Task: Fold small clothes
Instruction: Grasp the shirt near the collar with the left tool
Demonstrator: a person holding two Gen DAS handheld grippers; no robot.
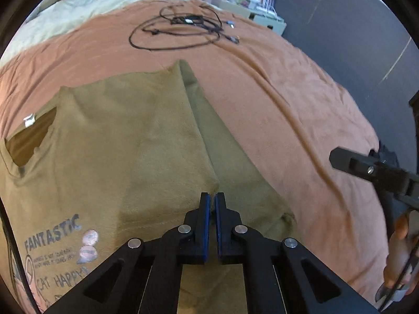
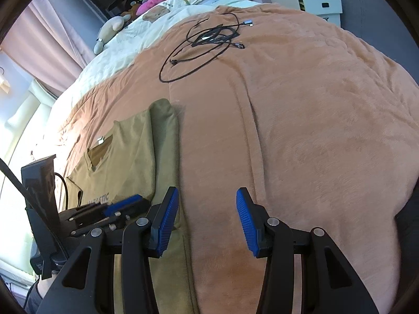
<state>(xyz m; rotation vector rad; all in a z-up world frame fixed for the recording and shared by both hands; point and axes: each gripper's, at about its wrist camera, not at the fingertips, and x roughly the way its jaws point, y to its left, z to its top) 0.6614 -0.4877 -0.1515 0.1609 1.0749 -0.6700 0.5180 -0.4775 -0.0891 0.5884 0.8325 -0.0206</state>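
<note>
Left wrist view: your left gripper [image 1: 212, 199] has its blue pads pressed together on a pinch of the olive T-shirt [image 1: 110, 141], at the corner of a flap folded over toward the left. The shirt is soft, matte knit, lying mostly flat on the bed's tan blanket [image 1: 288, 99]. Its neck opening with a white label sits at the left, and grey print reading "FANTASTIC" and "CAT HAPPY" shows near the lower left. A darker strip of the same fabric runs along the right side of the fold, from the far corner down past the pads.

The blanket is plush and fuzzy, with long shallow creases running away from you. At the far side a thin black cable [image 1: 180, 30] lies in loose loops with small plugs at its ends, well apart from the shirt. Beyond it you see pale bedding and a white drawer unit [image 1: 264, 18] by a grey wall.

In the right wrist view, your right gripper [image 2: 207, 218] stands partly open with nothing between its ribbed blue pads; bare blanket shows in the gap. Its left pad hangs over the shirt's right edge. The left gripper's black frame blocks the shirt's near left part there.
</note>
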